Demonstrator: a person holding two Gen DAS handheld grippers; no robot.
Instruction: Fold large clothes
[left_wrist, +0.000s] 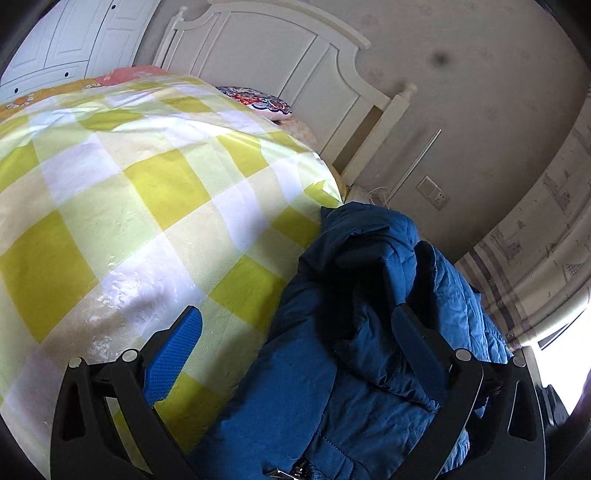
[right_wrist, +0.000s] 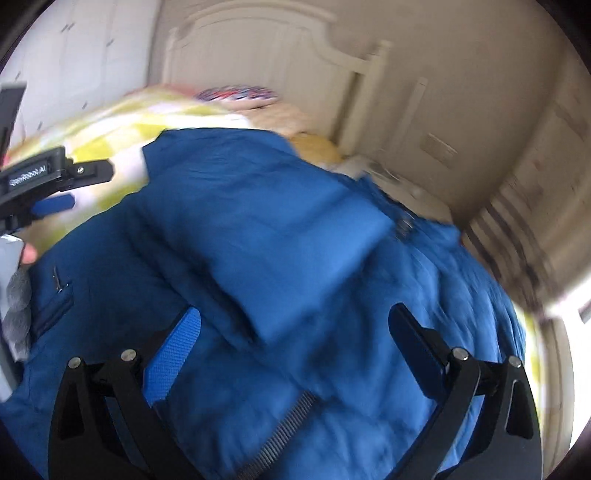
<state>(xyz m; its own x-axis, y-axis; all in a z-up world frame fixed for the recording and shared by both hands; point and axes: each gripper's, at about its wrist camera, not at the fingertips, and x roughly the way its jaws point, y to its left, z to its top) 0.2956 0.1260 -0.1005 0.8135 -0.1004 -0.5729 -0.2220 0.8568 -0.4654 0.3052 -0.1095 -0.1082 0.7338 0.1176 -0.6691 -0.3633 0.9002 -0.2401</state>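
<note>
A blue quilted jacket (right_wrist: 266, 236) lies bunched on a bed, spread over a yellow-and-white checked cover (left_wrist: 122, 192) near the bed's edge, with one flap or sleeve (right_wrist: 266, 258) laid back over the body and a zipped pocket (right_wrist: 55, 291) showing at the side. The left gripper (left_wrist: 295, 332) hovers over the jacket's edge with its fingers spread wide and nothing between them — one blue pad (left_wrist: 177, 354) sits above the checked cover, the other over dark folds of cloth. The right gripper (right_wrist: 295, 332) hangs above the middle of the jacket, its fingers likewise wide apart and empty; this view is smeared with motion blur. A white headboard (left_wrist: 280, 62) and a patterned pillow (left_wrist: 258, 99) stand beyond.

The fold appears to be between grasps. To do it well, each gripper should likely take a single clear edge, not a thick bunch, pinching hem or shoulder seam squarely. Both should then lift together so the padded cloth does not slide or twist — puffy fabric springs back, so a press along the crease may help.
</note>
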